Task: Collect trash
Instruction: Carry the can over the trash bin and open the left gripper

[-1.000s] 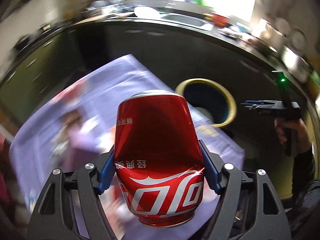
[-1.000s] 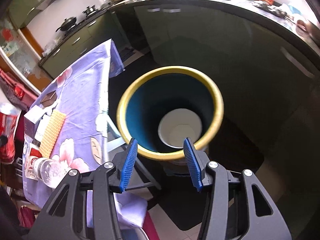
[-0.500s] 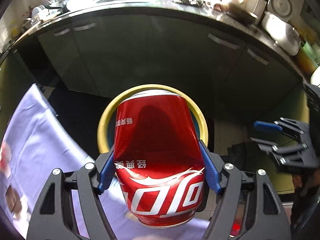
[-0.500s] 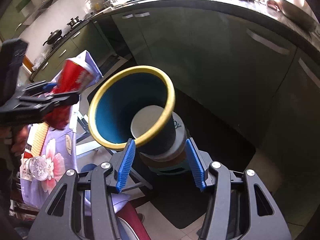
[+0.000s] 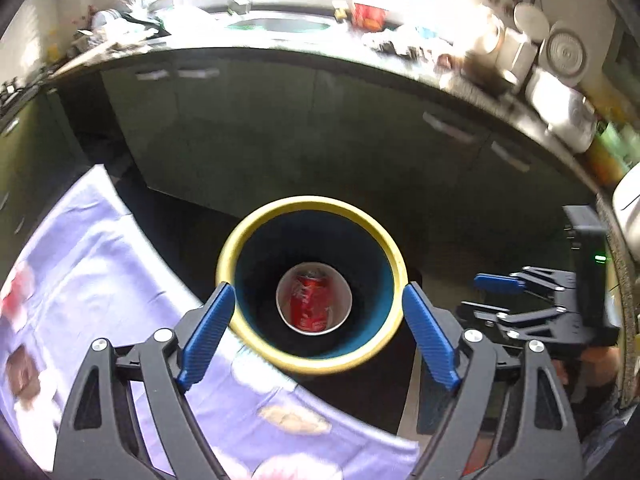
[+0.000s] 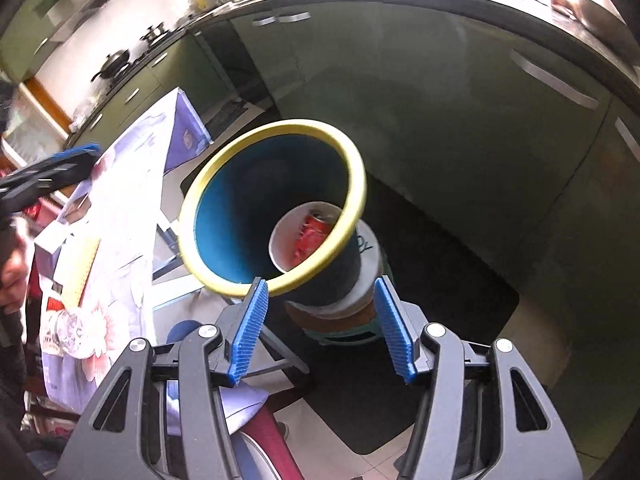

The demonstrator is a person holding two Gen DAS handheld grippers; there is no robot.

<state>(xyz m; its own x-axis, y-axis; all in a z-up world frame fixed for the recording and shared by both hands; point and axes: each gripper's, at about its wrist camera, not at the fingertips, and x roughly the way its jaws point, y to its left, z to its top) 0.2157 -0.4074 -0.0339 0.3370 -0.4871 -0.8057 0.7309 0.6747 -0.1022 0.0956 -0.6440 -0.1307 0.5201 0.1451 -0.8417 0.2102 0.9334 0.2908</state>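
Note:
A red cola can [image 5: 309, 304] lies at the white bottom of a blue trash bin with a yellow rim [image 5: 240, 236]. My left gripper [image 5: 318, 334] is open and empty, held above the bin's mouth. The can [image 6: 314, 232] and the bin's rim [image 6: 208, 176] also show in the right wrist view. My right gripper [image 6: 322, 330] is open and empty, to the right of the bin and lower; it also shows in the left wrist view [image 5: 496, 296].
A table with a purple flowered cloth [image 5: 92, 264] stands left of the bin. On it lie a clear plastic bottle [image 6: 70, 326], a yellow waffle-like piece [image 6: 82, 268] and small boxes. Dark kitchen cabinets [image 5: 320, 120] run behind. The bin stands on a stool [image 6: 340, 320].
My left gripper swung from the table to above the bin, opened and let go of the cola can, which now lies at the bin's bottom. The right gripper drew back slightly.

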